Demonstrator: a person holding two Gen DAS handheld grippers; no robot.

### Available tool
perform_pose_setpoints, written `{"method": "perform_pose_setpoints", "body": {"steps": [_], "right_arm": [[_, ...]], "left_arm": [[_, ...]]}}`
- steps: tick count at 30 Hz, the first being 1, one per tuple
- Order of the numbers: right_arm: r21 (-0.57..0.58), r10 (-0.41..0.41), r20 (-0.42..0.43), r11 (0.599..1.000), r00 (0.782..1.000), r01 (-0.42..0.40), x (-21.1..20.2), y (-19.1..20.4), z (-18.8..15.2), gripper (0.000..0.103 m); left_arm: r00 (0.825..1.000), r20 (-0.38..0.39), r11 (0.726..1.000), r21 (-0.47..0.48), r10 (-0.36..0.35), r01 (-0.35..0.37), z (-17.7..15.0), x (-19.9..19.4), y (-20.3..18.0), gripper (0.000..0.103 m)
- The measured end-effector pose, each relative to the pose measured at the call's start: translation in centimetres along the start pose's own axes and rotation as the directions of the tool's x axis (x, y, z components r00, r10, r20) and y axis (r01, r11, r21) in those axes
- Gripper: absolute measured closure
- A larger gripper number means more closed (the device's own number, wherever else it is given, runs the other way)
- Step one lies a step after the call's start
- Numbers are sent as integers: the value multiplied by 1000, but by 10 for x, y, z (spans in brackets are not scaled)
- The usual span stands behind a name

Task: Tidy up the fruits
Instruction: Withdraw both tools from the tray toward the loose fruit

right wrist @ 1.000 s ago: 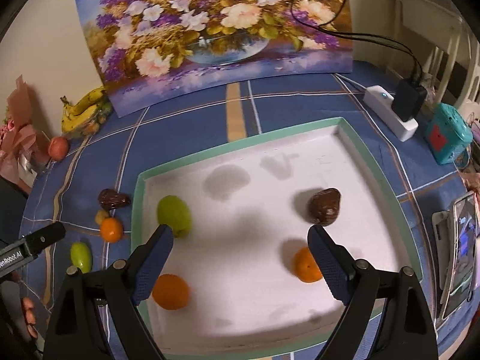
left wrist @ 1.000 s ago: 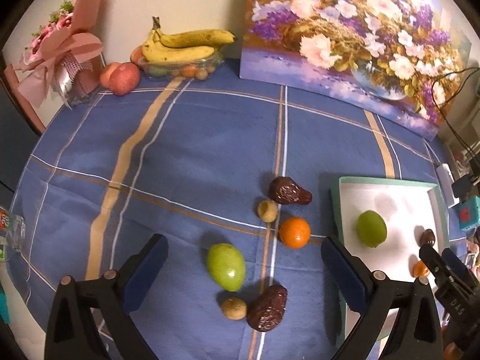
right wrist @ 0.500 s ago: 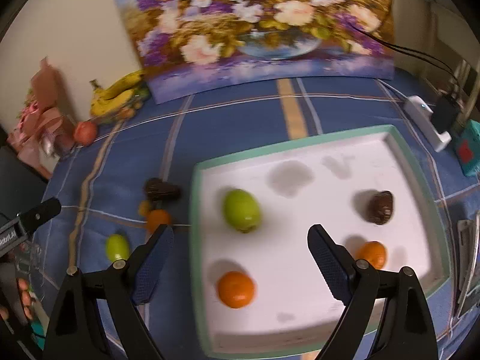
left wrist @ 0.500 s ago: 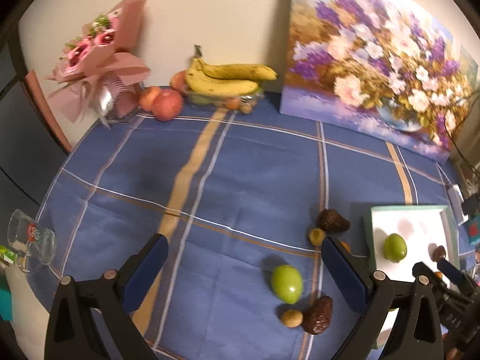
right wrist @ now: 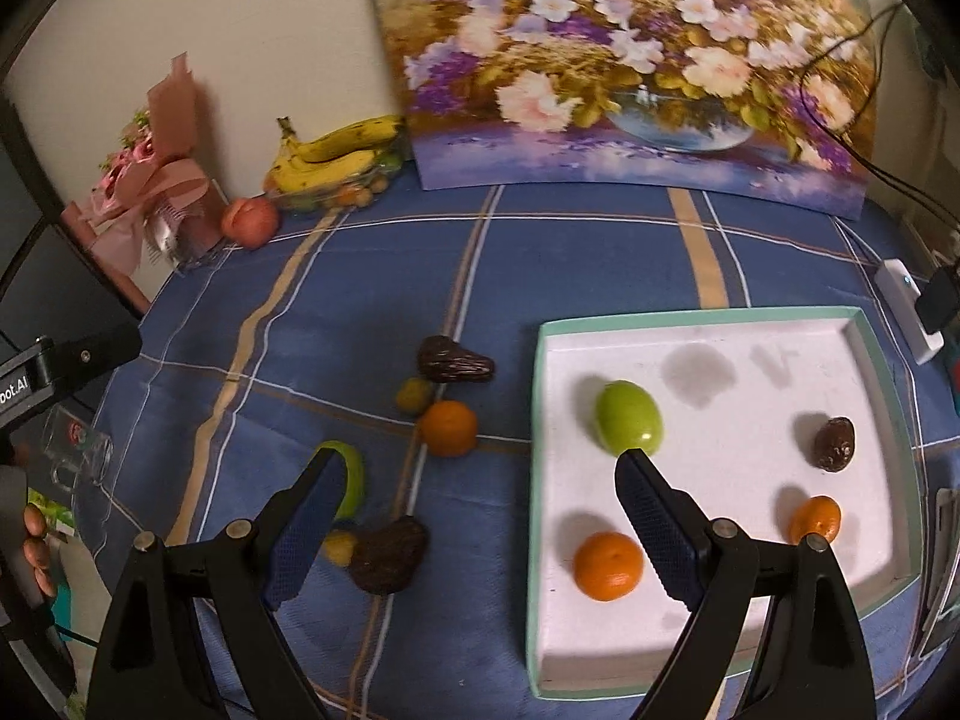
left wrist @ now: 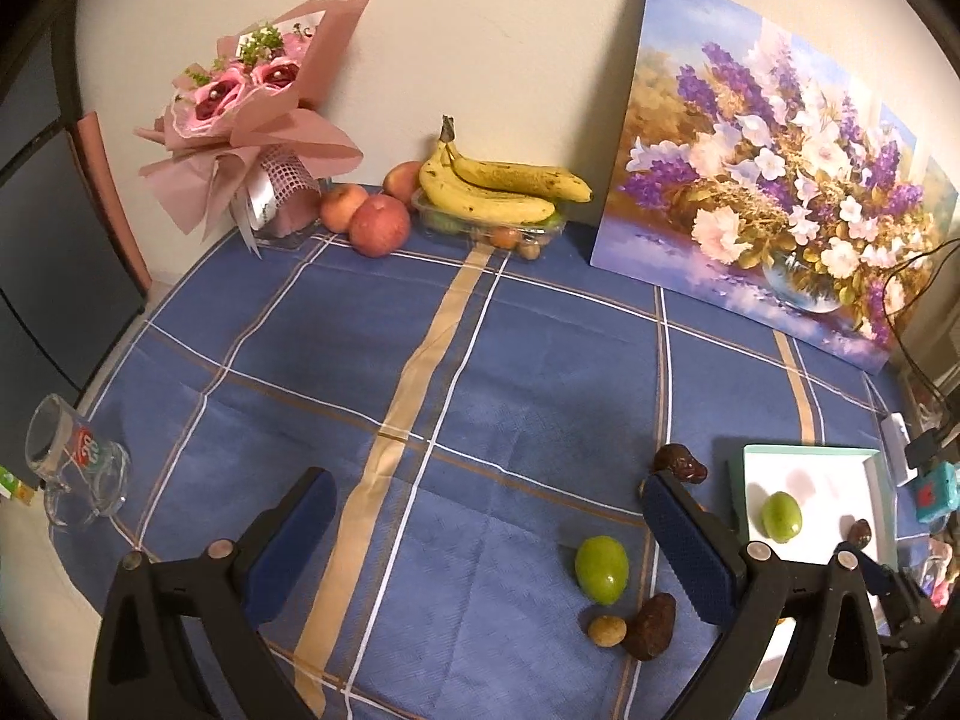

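Note:
A white tray with a green rim holds a green fruit, a brown fruit and two oranges. Left of it, on the blue cloth, lie a brown fruit, a small yellow fruit, an orange, a green fruit, another small yellow one and a dark brown fruit. My right gripper hangs open over the tray's left edge. My left gripper is open above bare cloth, the green fruit near its right finger.
At the back wall stand bananas on a clear box, red apples, a pink bouquet and a flower painting. A glass mug lies at the left table edge. A power strip sits right of the tray.
Both views have swung left and pulled back. The tray and loose fruits slid to the right and look smaller in the left wrist view. Both grippers stayed open and empty.

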State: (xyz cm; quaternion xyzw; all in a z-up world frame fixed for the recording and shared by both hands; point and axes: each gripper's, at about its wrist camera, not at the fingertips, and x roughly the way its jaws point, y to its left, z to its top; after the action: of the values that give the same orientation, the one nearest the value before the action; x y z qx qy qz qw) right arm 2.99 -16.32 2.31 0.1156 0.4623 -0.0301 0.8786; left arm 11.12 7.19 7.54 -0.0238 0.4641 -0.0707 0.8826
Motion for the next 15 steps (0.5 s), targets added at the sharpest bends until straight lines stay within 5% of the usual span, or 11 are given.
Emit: {"method": "perform_pose_setpoints", "body": {"steps": [15], "right_arm": [[-14,1,-97,1000,995,-3,28,14,-15,12]], "left_arm": [[982,-187,999,-16,-33,30,-20,52,-12,0]]}}
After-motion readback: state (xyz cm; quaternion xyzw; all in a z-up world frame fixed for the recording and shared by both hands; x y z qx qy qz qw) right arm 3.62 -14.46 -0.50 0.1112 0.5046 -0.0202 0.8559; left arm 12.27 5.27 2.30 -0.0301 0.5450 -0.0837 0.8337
